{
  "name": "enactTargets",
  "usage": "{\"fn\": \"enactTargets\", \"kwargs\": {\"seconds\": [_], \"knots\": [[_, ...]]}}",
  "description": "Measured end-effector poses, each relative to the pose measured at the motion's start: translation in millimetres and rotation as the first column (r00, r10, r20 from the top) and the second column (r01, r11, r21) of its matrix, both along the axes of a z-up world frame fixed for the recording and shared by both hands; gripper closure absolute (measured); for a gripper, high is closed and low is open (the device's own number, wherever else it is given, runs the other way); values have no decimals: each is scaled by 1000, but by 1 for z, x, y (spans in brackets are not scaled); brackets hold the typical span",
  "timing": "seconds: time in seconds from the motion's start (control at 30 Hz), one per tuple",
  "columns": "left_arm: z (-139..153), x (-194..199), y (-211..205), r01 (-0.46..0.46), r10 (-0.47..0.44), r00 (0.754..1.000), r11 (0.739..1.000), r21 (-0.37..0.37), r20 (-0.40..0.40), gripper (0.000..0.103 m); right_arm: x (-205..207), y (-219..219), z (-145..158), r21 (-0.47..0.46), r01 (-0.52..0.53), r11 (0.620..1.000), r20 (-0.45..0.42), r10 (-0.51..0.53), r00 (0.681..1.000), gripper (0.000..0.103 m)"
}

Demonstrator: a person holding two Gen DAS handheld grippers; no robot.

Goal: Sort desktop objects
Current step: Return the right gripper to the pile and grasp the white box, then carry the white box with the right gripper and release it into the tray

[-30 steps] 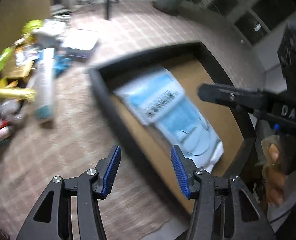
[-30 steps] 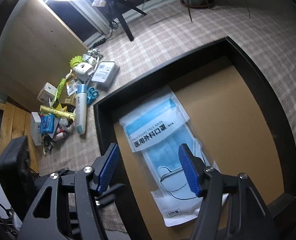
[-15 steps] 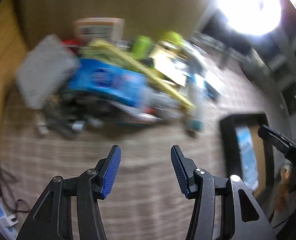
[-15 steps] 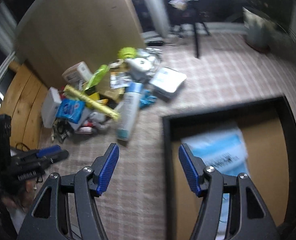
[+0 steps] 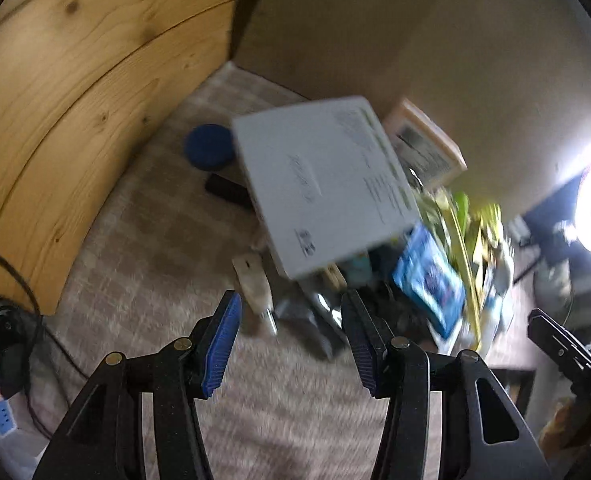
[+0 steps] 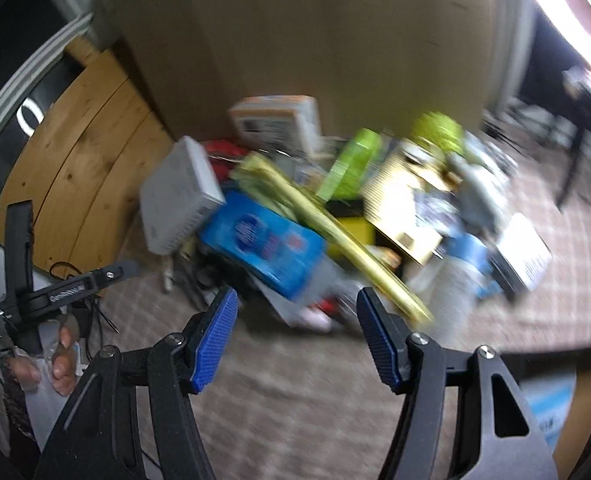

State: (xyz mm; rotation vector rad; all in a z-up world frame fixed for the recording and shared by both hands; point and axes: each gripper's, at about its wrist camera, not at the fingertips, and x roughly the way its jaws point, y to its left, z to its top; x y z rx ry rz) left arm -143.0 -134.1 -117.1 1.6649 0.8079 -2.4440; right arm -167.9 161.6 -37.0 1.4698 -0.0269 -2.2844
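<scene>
Left tool (image 5: 291, 340) and right tool (image 6: 295, 340) both wide, empty, near white box (image 5: 327, 184) beside blue packet (image 6: 263, 244).

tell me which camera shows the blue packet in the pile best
The right wrist view: the blue packet lies nearly whole just beyond the open right claw, though blurred. The left wrist view shows it smaller, foreshortened and off to the side.
</scene>
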Motion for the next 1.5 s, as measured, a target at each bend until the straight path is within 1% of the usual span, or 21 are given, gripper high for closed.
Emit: {"fn": "enactTargets", "kwargs": {"seconds": [0.03,0.13,0.2,0.23,0.4,0.5,0.57,0.67,0.77,0.8,0.83,0.87,0.9,0.93,1.0,1.17,1.33,1.43,1.5], "knots": [[-3,-4,-5,-12,12,1000,1000,12,0,51,-7,-15,2,6,-22,1000,-6,22,1000,42],[-7,-12,-10,-25,25,1000,1000,13,-6,43,-28,-57,3,34,-88,996,-19,89,996,42],[-9,-17,-12,-28,29,1000,1000,13,-7,37,-42,-82,-2,51,-128,991,-7,128,992,42],[-11,-20,-13,-31,31,999,999,20,-9,36,-49,-93,-5,58,-140,988,2,140,990,42],[-19,-33,-16,-42,42,999,998,51,-1,36,-81,-134,-27,54,-186,981,68,182,981,42],[-24,-41,-17,-43,43,999,998,54,5,36,-97,-152,-40,69,-197,978,93,191,977,42],[-28,-43,-18,-47,46,999,997,54,11,36,-105,-158,-46,68,-200,977,108,192,975,42],[-34,-47,-20,-54,53,998,995,82,16,36,-115,-166,-56,60,-198,978,137,189,972,42],[-36,-52,-17,-39,39,999,995,87,6,39,-120,-172,-67,53,-198,979,162,187,969,42],[-35,-52,-16,-35,35,999,996,87,2,43,-121,-173,-70,49,-197,979,171,186,967,42],[-34,-52,-15,-28,29,1000,995,93,-6,47,-121,-173,-72,35,-196,980,183,186,965,42],[-33,-53,-14,-25,26,1000,995,96,-9,54,-121,-173,-74,22,-194,981,194,186,963,42],[-31,-53,-12,-16,17,1000,996,86,-12,56,-119,-173,-75,13,-193,981,203,187,961,42],[-28,-52,-9,-10,11,1000,998,58,-15,56,-117,-173,-77,7,-196,981,210,191,959,44],[-26,-52,-4,2,-1,1000,999,37,-20,56,-110,-175,-77,13,-200,980,203,193,960,46],[-22,-38,-1,9,-7,999,998,56,-32,56,-91,-173,-72,61,-192,980,172,179,969,47],[-7,-17,17,45,-44,998,999,23,-53,56,-62,-160,-63,60,-171,983,158,160,974,47],[-6,1,24,65,-63,996,998,27,-56,56,-45,-147,-61,47,-152,987,165,143,976,47],[-4,14,32,57,-56,996,998,10,-71,56,-33,-137,-58,44,-144,989,163,135,977,47]]}}
